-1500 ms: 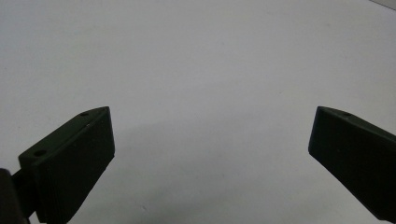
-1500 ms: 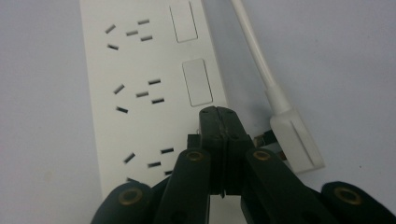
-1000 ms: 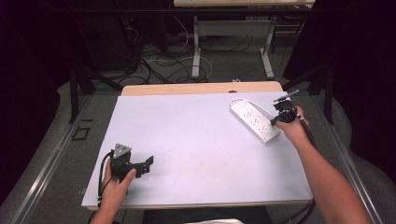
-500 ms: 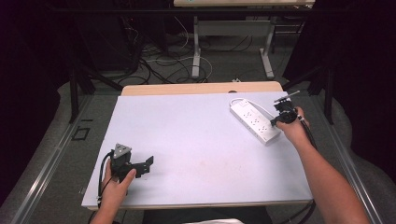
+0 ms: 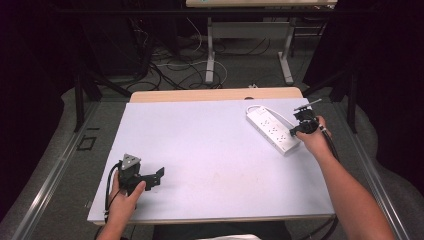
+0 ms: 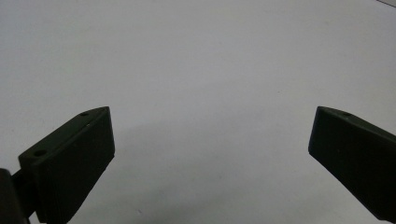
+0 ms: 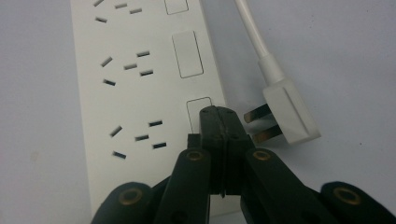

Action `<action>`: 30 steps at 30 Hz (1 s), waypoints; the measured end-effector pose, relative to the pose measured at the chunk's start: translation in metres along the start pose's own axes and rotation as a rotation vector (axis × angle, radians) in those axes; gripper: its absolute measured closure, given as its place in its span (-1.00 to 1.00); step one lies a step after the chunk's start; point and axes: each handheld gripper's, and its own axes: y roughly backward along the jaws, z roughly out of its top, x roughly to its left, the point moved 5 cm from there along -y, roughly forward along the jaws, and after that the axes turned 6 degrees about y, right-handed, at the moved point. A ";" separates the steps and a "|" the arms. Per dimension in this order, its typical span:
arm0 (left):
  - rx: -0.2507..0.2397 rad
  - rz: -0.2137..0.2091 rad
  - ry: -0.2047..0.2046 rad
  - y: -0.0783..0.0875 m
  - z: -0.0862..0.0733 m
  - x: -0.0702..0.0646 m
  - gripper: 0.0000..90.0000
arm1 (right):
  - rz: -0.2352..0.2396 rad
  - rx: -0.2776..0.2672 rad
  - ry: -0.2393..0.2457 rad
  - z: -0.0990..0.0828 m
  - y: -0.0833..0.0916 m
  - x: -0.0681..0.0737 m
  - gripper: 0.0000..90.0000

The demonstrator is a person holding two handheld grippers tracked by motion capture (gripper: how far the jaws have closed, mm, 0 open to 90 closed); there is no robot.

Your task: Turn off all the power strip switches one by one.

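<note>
A person sits at a white table (image 5: 215, 150) holding a two-jaw gripper in each hand. A white power strip (image 5: 272, 129) lies at the far right of the table, angled, with its cord looping around it. The right gripper (image 5: 301, 129) rests at the strip's right edge, its jaws pressed fully together with nothing between them. In the right gripper view, the closed tips (image 7: 219, 122) sit over a rocker switch (image 7: 198, 112) on the strip, and the strip's own white plug (image 7: 290, 111) lies just beside it, metal prongs pointing toward the strip. The left gripper (image 5: 150, 176) is at the near left, well apart, jaws spread wide over bare tabletop.
</note>
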 end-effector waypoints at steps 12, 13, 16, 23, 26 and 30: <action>-0.001 0.000 -0.004 0.001 0.000 0.001 -0.99 | 0.032 -0.032 -0.004 -0.010 0.007 -0.003 0.99; -0.001 0.000 -0.004 0.001 0.000 0.001 -0.99 | 0.032 -0.041 -0.010 -0.011 0.008 -0.002 0.99; -0.001 0.000 -0.005 0.001 0.000 0.001 -0.99 | 0.035 -0.071 -0.006 -0.014 0.014 -0.001 0.93; 0.001 -0.005 -0.006 0.000 0.000 0.000 -0.99 | 0.048 -0.123 0.033 -0.025 0.036 0.008 0.86; 0.000 -0.005 -0.007 0.000 0.000 0.000 -0.99 | 0.050 -0.167 0.064 -0.030 0.043 0.017 0.78; -0.001 -0.009 -0.007 0.000 0.000 0.000 -0.99 | 0.082 -0.217 0.082 -0.038 0.053 0.031 0.59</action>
